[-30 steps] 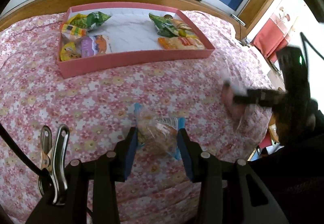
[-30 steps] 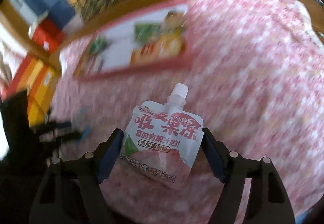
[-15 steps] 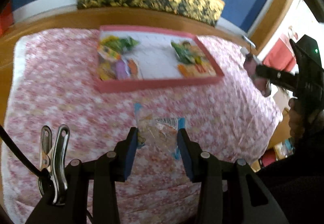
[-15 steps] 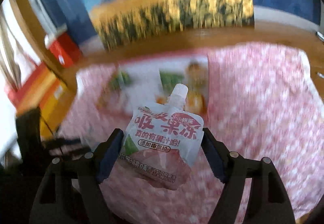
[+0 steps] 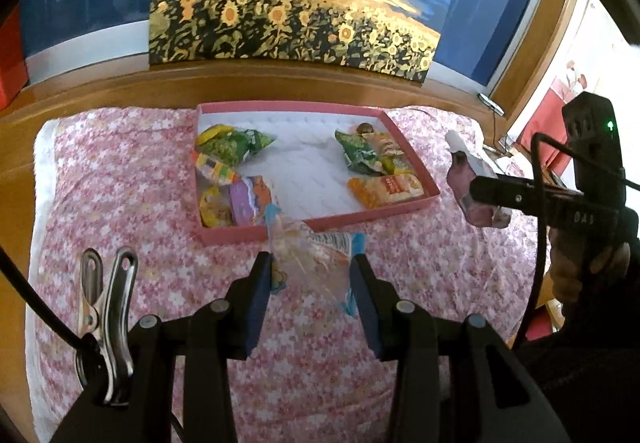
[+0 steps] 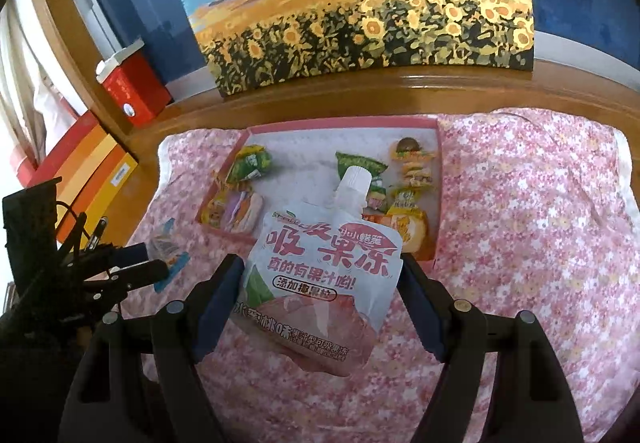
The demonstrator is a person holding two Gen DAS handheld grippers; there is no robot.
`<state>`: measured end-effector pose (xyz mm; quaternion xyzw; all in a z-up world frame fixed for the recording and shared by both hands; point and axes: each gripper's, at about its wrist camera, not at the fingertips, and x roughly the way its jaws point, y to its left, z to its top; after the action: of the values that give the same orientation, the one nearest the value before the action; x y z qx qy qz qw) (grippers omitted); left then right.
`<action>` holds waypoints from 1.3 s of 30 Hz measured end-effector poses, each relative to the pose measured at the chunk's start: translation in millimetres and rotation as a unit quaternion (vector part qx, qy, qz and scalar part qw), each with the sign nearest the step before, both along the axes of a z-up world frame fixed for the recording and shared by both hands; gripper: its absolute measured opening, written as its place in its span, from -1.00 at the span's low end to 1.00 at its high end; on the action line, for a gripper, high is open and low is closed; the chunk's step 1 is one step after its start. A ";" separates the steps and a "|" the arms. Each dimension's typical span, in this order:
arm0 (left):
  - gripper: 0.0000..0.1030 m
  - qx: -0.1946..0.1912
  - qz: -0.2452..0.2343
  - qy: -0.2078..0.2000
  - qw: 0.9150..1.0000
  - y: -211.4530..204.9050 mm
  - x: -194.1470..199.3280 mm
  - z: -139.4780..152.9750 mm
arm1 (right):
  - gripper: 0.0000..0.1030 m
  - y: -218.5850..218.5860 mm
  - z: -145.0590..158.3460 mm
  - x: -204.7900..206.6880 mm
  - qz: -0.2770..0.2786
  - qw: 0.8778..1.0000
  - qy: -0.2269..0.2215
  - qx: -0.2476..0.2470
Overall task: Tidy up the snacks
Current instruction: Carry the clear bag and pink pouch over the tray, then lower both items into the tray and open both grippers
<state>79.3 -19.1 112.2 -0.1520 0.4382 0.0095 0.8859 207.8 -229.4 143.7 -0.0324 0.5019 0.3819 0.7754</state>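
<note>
Your left gripper [image 5: 312,275] is clamped on a clear packet [image 5: 316,263] with blue edges, its pads pressing both sides, and the packet hangs above the cloth [image 5: 120,195], just short of the near wall of the tray [image 5: 256,235]. Your right gripper [image 6: 320,275] is closed on a pink and white pouch [image 6: 320,267] with a white cap, held spout-up between the pads over the cloth, with the tray beyond it. In the left view you can see that same pouch off to the right, level with the tray's right end and clear of it. The tray sits on the flowered cloth, which covers the wooden table [image 5: 100,91]. In the tray, snacks lie in two groups with bare white floor between them: a green bag [image 5: 236,143] over striped and purple packs [image 5: 248,199] on the left side, and another green bag [image 5: 356,155] and an orange pack [image 5: 384,189] on the right side. Beyond the tray, a sunflower painting [image 5: 296,11] leans against the blue wall. In the right view, a red box [image 6: 132,87] stands at the table's far left.
</note>
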 end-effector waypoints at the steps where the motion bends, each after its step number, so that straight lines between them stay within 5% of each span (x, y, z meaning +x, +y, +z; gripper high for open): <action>1: -0.18 0.001 -0.001 0.000 1.000 0.7 3.7 -0.7 | 0.53 1.1 -0.6 1.5 -0.003 1.000 0.001 -0.001; 15: -0.17 -0.011 -0.025 0.014 1.000 11.0 78.8 -20.6 | 0.54 31.5 -23.9 37.3 0.004 1.000 0.029 0.003; 22: -0.17 -0.012 -0.039 0.070 0.997 10.7 109.0 -60.4 | 0.54 43.8 -38.2 49.6 0.009 0.999 0.036 -0.002; 27: 0.16 -0.033 -0.022 0.071 0.997 21.4 106.7 -59.0 | 0.54 50.8 -45.9 58.7 0.003 0.999 0.051 0.010; 39: 0.16 -0.042 0.048 0.043 0.997 56.1 70.1 -45.8 | 0.55 109.1 -54.7 57.2 0.067 0.997 0.028 0.023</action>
<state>149.3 36.9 66.5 -0.2094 0.4685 0.0399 0.8574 265.0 -120.2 89.0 -0.0381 0.5110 0.4451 0.7344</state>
